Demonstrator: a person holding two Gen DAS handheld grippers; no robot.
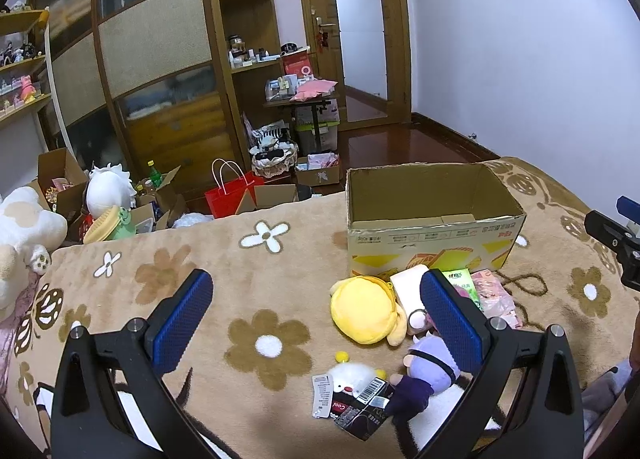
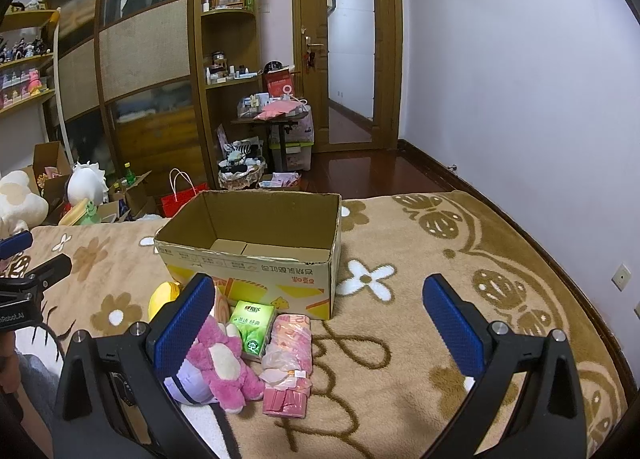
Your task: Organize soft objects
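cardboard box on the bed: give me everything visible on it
The cardboard box is a brown corrugated carton, open at the top with ragged cut edges where the flaps were. Its front carries yellow and orange print with red text that appears upside down. Inside only the bottom flaps show; no contents are visible. It stands upright on the flower-patterned blanket, with the small soft items lying just in front; the green tissue pack lies close to the front wall; contact unclear.

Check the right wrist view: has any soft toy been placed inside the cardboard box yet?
No. The cardboard box shows only its bare bottom flaps, while the pink plush lies on the blanket in front of it.
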